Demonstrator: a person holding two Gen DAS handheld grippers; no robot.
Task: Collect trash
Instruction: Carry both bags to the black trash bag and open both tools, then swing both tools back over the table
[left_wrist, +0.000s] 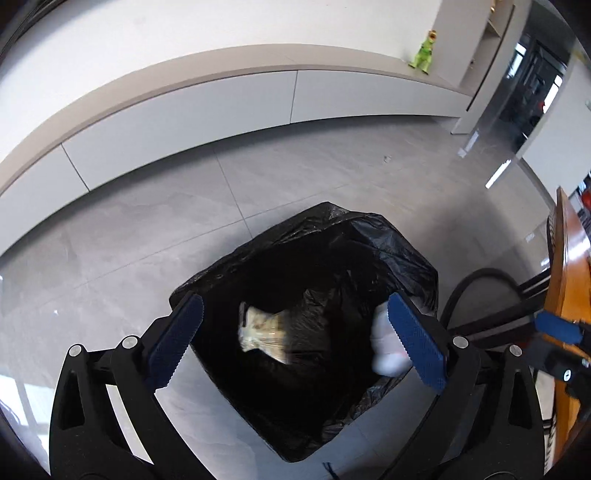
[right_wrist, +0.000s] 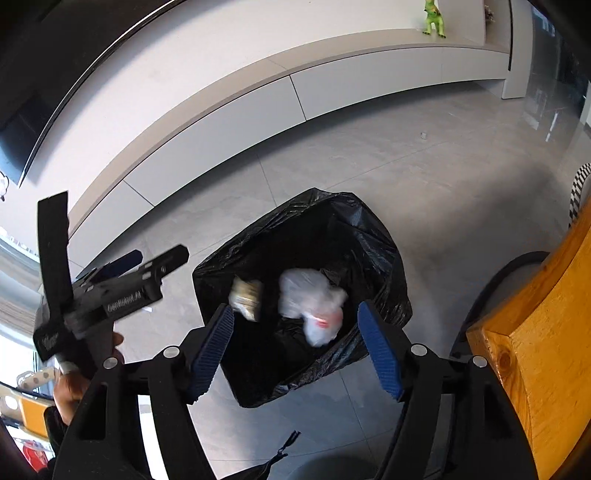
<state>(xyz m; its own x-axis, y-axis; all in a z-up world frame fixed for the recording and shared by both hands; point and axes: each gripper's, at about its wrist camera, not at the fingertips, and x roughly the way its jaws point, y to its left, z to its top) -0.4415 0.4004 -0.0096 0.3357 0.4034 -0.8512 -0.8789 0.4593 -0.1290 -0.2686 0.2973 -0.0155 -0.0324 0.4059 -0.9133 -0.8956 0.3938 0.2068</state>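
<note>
Looking down past the right gripper (right_wrist: 295, 347), its blue-padded jaws stand apart with nothing pressed between them, right over the bin lined with a black bag (right_wrist: 373, 236) on the grey tiled floor (right_wrist: 424, 177). Inside, blurred, are a white plastic bag (right_wrist: 314, 306) and a small tan packet (right_wrist: 246, 297) just beside it. The left gripper (right_wrist: 122, 280) hangs at the bin's left, a hand (right_wrist: 70, 387) beneath, and a wooden tabletop edge (right_wrist: 535, 332) fills the right

A grey tiled floor (right_wrist: 424, 192) is filling the middle of both views. A bin lined with a black bag (right_wrist: 332, 210) is standing directly on it at centre frame. A tiny pale scrap (right_wrist: 424, 135) is lying on the tiles toward the upper right.
</note>
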